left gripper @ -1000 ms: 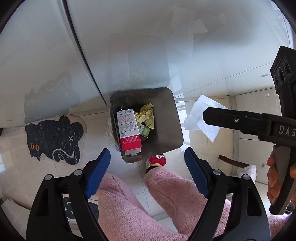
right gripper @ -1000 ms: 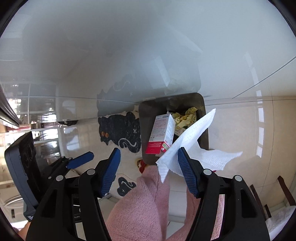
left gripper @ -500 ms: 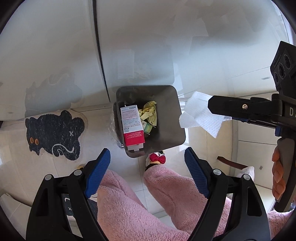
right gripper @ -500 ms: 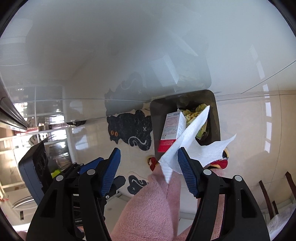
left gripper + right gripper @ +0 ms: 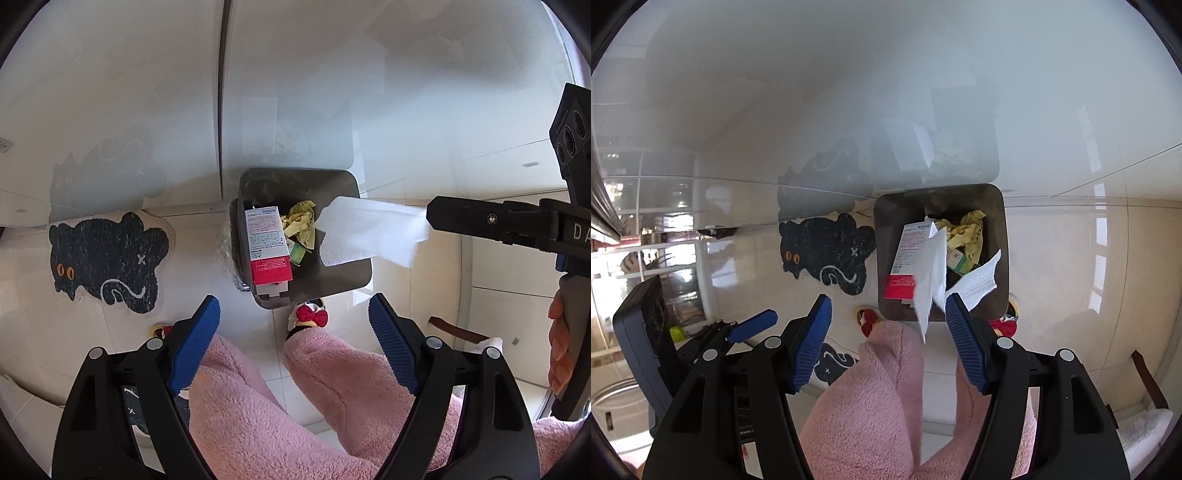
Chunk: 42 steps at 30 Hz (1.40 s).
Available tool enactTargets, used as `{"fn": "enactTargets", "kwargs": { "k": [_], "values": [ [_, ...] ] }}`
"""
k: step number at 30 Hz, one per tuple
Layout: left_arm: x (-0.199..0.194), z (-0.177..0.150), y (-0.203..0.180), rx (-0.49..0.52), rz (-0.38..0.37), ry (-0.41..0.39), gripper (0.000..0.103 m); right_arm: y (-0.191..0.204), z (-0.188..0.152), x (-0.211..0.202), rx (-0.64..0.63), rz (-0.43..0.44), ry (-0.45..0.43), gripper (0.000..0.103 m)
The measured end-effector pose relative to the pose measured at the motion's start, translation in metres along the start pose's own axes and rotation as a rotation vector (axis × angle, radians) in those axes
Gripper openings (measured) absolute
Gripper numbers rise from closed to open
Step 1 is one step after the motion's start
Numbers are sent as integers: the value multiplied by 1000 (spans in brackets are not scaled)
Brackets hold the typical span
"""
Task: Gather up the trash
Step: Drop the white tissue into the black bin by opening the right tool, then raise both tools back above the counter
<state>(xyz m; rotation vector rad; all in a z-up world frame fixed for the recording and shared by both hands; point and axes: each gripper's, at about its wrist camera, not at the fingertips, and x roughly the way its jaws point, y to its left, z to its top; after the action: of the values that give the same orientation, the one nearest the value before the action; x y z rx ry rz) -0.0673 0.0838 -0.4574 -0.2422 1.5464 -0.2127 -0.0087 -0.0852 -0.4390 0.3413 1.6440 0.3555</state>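
A white paper towel (image 5: 932,273) is held over the open trash bin (image 5: 343,275), draped against one pad of the right gripper (image 5: 886,332), jaws parted; whether it is pinched cannot be told. Inside, a carton (image 5: 267,247) and yellow wrappers (image 5: 301,225) are already collected. The left gripper (image 5: 293,349) is held wide and empty. The bin's bottom is hidden.

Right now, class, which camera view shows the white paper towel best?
The left wrist view: the white paper towel spreads out flat over the dark square bin, seen from the side. In the right wrist view the towel is crumpled, close and partly behind a blue finger pad.
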Motion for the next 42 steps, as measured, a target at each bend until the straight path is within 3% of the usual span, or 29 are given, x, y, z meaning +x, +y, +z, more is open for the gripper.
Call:
{"fn": "enactTargets", "kwargs": {
  "k": [11, 19, 25, 34, 38, 42],
  "values": [
    [-14, 2, -2, 4, -2, -15, 78, 7, -2, -20, -21, -7, -33, 66],
    [-68, 1, -25, 31, 4, -89, 80, 17, -21, -66, -90, -43, -87, 66],
    [-135, -3, -58, 80, 4, -196, 86, 21, -46, -132, -177, -142, -201, 67],
    [-232, 10, -104, 136, -16, -391, 94, 25, -63, -244, -222, -229, -460, 86],
    [-269, 29, -117, 166, -11, -479, 95, 28, -56, -292, -235, -244, -584, 90],
    [-293, 60, -131, 219, 24, -551, 95, 23, -24, -317, -239, -251, -643, 91]
  ]
}}
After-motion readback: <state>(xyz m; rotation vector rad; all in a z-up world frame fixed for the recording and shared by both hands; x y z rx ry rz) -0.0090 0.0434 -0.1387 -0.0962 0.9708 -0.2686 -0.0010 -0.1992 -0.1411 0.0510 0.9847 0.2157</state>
